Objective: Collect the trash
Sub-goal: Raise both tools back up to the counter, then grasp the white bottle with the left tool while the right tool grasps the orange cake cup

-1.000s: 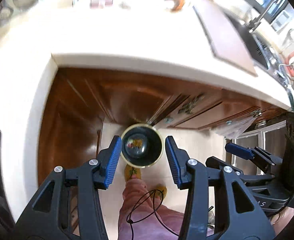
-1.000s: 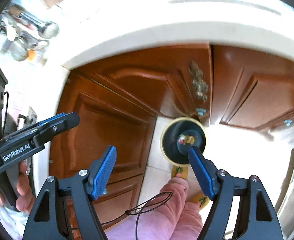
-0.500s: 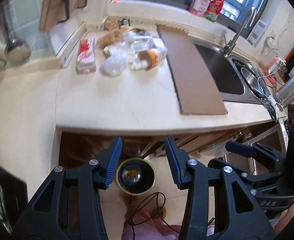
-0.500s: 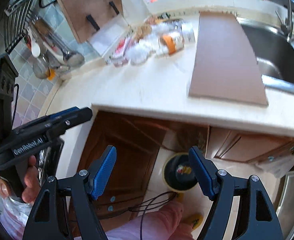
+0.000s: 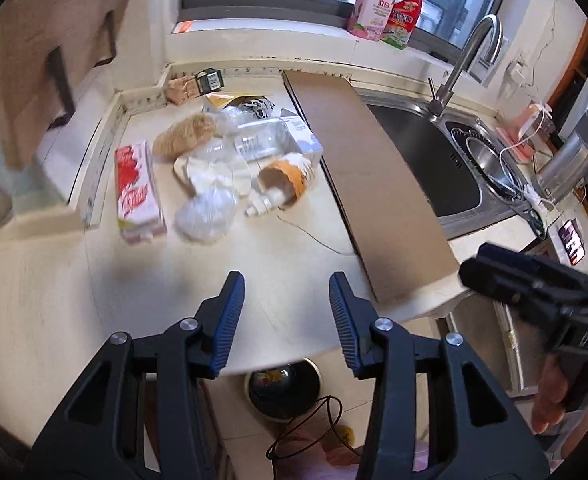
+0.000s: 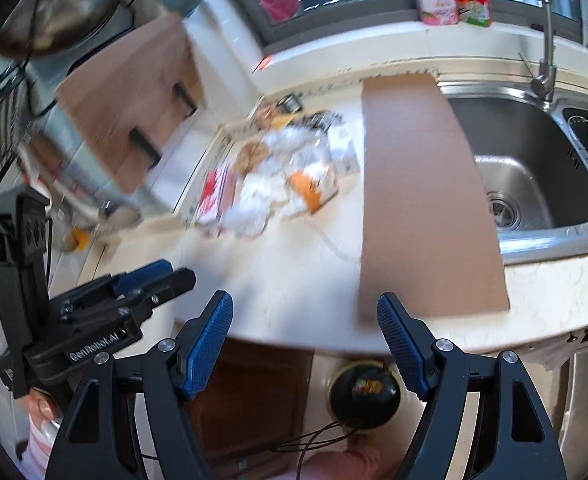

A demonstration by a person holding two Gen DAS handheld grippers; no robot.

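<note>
Left wrist: red-and-white carton [image 5: 138, 192] lies lengthwise toward the wall; both grippers' fingers [image 5: 227, 322] empty (left closing).

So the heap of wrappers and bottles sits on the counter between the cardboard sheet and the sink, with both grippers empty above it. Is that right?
Not quite. The heap of wrappers and bottles lies on the far side of the cardboard sheet from the sink; the cardboard sheet is what sits between them, as the left wrist view shows. The rest holds: the left gripper and right gripper are both empty.
</note>
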